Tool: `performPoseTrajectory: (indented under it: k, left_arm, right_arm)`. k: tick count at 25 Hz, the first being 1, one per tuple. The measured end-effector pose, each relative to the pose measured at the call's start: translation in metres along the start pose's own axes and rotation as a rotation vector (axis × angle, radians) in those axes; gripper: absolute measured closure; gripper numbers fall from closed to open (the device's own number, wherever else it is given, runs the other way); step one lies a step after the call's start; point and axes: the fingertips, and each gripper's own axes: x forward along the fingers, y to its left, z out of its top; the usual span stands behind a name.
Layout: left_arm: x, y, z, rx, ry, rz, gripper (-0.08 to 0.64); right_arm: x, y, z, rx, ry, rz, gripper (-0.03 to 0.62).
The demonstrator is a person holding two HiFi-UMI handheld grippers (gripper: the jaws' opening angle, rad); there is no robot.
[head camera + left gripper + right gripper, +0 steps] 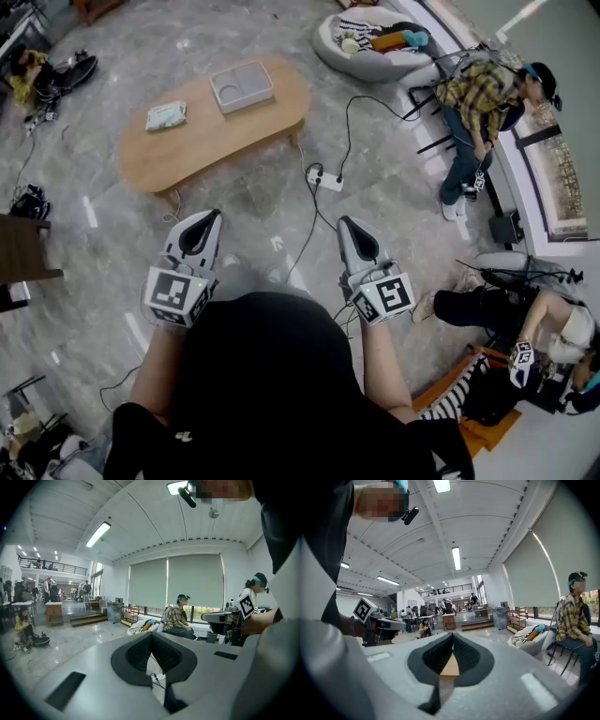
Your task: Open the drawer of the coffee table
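Both pairs of jaws are closed, empty. The coffee table (197, 141) stands ahead on the floor, lengthwise across me, nearer my left gripper (208, 223) than my right gripper (346, 228).

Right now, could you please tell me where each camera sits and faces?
Head view: on the head, steeply down at the oval wooden coffee table; left gripper, right gripper show.
Left gripper view: on that gripper, across the hall; shut fingers show.
Right gripper view: likewise, its own shut fingers.
Shared: seated person in plaid shirt.
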Motion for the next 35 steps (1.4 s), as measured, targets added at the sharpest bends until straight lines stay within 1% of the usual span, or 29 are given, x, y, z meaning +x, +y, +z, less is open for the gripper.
performPoseTrajectory:
  k: [6, 12, 18, 23, 29, 35]
  left_arm:
    - [0.033, 0.010, -0.002, -0.011, -0.007, 0.001, 0.548]
    - [0.081, 0.044, 0.002, -0.030, -0.007, -0.009, 0.548]
    - [0.136, 0.097, 0.014, -0.059, 0.011, -0.007, 0.548]
    - [0.173, 0.145, 0.013, -0.057, 0.036, -0.027, 0.548]
    - [0.197, 0.208, 0.012, -0.068, 0.046, -0.010, 0.548]
    - [0.215, 0.259, 0.008, -0.080, 0.071, 0.027, 0.548]
  right_arm:
    - [0.017, -0.027, -0.008, -0.003, 0.021, -0.005, 0.594]
    - [0.067, -0.056, -0.001, -0.014, 0.045, -0.003, 0.594]
    - [0.137, -0.089, 0.003, -0.015, 0.077, -0.009, 0.593]
    - [0.202, -0.108, 0.007, -0.023, 0.107, -0.008, 0.592]
    - [0.274, -0.115, 0.006, -0.042, 0.136, -0.003, 0.592]
    - [0.329, -0.121, 0.005, -0.042, 0.160, 0.008, 0.592]
